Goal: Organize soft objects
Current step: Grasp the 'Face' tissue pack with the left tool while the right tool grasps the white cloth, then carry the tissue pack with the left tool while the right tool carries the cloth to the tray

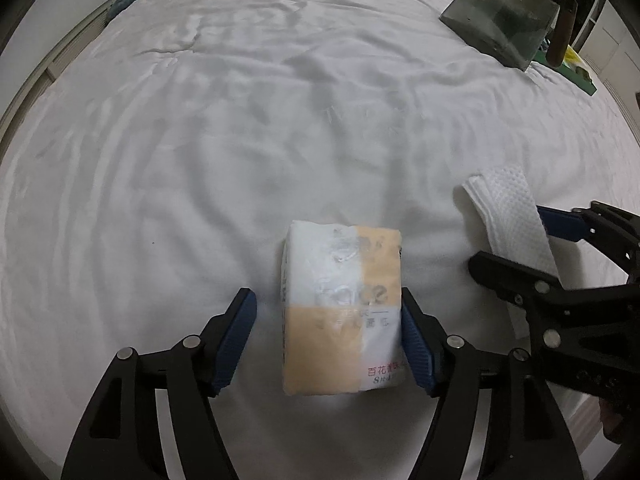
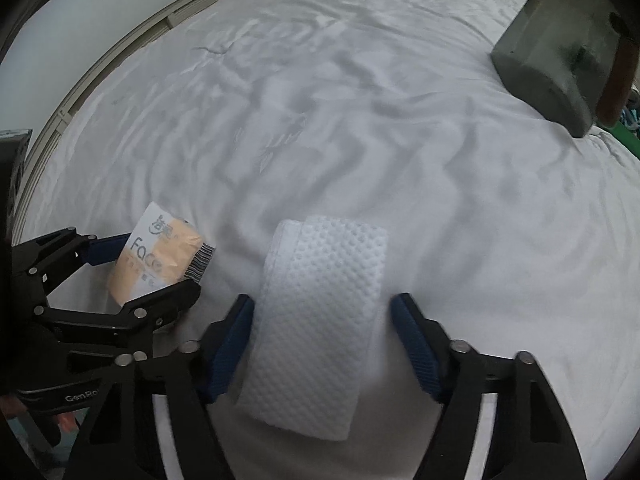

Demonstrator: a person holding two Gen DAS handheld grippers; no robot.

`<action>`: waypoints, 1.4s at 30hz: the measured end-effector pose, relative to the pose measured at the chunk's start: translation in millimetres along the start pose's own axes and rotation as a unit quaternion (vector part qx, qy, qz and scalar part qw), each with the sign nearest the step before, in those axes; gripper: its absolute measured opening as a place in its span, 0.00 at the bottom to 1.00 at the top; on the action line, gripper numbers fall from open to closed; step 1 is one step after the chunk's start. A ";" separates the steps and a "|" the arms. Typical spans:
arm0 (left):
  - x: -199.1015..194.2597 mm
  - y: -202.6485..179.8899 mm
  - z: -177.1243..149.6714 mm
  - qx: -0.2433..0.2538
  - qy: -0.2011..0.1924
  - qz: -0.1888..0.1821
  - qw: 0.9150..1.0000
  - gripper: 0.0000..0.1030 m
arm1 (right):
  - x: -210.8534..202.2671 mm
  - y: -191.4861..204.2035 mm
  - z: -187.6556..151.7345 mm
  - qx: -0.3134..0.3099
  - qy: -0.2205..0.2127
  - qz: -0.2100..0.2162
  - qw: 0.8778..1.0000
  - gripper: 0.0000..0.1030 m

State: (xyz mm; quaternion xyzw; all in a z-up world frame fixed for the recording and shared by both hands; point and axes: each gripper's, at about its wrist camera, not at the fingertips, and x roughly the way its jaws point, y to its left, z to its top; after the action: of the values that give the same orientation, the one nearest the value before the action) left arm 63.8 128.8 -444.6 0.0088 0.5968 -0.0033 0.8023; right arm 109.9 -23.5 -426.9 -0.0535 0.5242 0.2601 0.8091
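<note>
A white-and-orange pack of face tissues (image 1: 344,312) lies on the white bed sheet (image 1: 240,140). My left gripper (image 1: 328,340) is open around it: the right pad touches the pack, the left pad stands apart. The pack also shows in the right wrist view (image 2: 160,260). A folded white dotted cloth (image 2: 320,320) lies between the fingers of my right gripper (image 2: 322,340), which is open, its left pad at the cloth's edge. The cloth (image 1: 512,212) and right gripper (image 1: 536,240) show at the right of the left wrist view.
A dark translucent storage box (image 1: 508,12) stands at the far right of the bed, also in the right wrist view (image 2: 560,60). A brown post (image 1: 560,28) and green items (image 1: 576,72) sit beside it. The bed's left edge meets a wall and frame (image 2: 120,60).
</note>
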 end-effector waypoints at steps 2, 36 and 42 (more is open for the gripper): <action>1.4 -0.4 -0.9 0.003 -0.001 0.003 1.000 0.62 | 4.2 0.3 1.6 -0.004 0.001 0.002 1.000 0.41; -77.9 -166.2 81.8 0.057 -0.067 -0.038 0.995 0.44 | -148.0 -167.4 -36.1 0.073 -0.089 -0.021 0.993 0.15; -83.6 -234.6 111.1 0.070 -0.074 -0.080 0.992 0.44 | -184.3 -230.9 -41.7 0.104 -0.106 -0.065 0.987 0.15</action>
State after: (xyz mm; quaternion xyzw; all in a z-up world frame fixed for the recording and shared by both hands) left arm 142.5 -108.2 -335.0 0.0166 0.5327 -0.1095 0.8390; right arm 127.8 -304.0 -326.9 0.0248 0.4548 0.1548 0.8767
